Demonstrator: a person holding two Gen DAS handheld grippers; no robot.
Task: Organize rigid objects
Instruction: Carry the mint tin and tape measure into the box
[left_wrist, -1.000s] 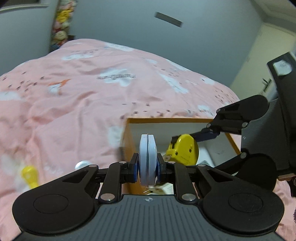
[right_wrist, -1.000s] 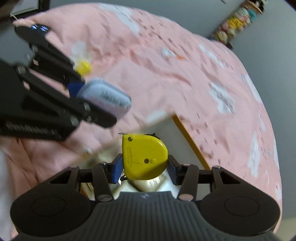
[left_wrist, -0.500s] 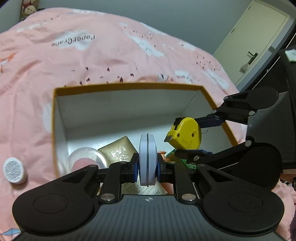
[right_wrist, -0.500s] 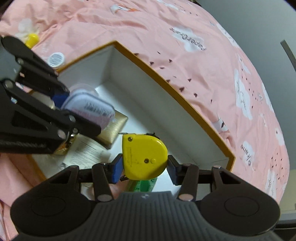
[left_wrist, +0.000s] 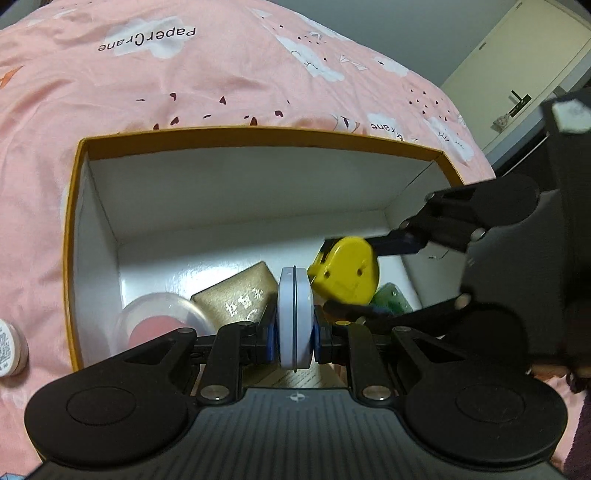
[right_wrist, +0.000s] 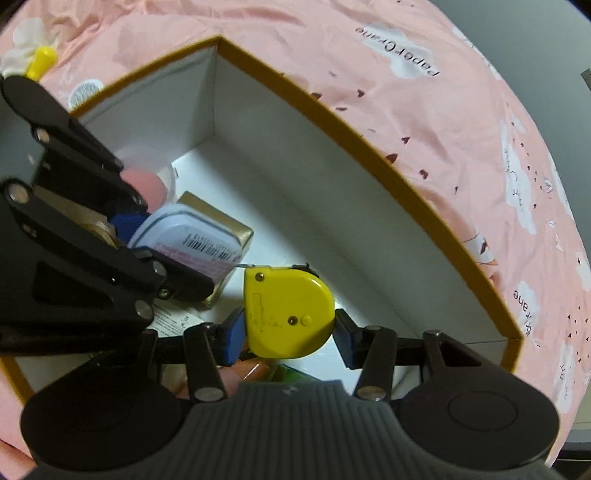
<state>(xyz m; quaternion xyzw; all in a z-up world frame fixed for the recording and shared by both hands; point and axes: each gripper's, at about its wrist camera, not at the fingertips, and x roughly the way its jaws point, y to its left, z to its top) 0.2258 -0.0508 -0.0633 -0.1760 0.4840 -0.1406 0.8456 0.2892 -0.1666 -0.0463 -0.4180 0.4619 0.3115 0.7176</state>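
Gripping a pale blue tin (left_wrist: 294, 317) edge-on between its blue pads, the left gripper (left_wrist: 294, 334) hangs over the open mouth of an orange-rimmed box (left_wrist: 258, 133) that sits on a pink bedspread (left_wrist: 207, 81) printed with white clouds. From the right wrist camera the same tin (right_wrist: 192, 240) shows a barcode label on its flat face, and it sits above a gold carton (right_wrist: 225, 225) lying on the box floor.

Beside it, the right gripper (right_wrist: 288, 328) is clamped on a yellow tape measure (right_wrist: 288, 314), its pads pressing the case from either side, held inside the box's walls above the white floor. In the left wrist view the tape measure (left_wrist: 347, 273) hangs just right of the tin, with a green packet (left_wrist: 391, 299) below it.

Already lying in the box are a clear round container (left_wrist: 159, 317) with something pink inside, the gold carton (left_wrist: 240, 295) with printed characters, and a sheet of printed paper (right_wrist: 171, 319) under the left gripper's linkage. An orange item (right_wrist: 251, 369) lies near the bottom edge of the right wrist view, too hidden to identify.

Outside the box, a small white jar (left_wrist: 9, 347) rests on the bedspread just beside the left wall, and a yellow object (right_wrist: 40, 61) lies farther off. A cream door (left_wrist: 517, 62) stands at the room's far side.
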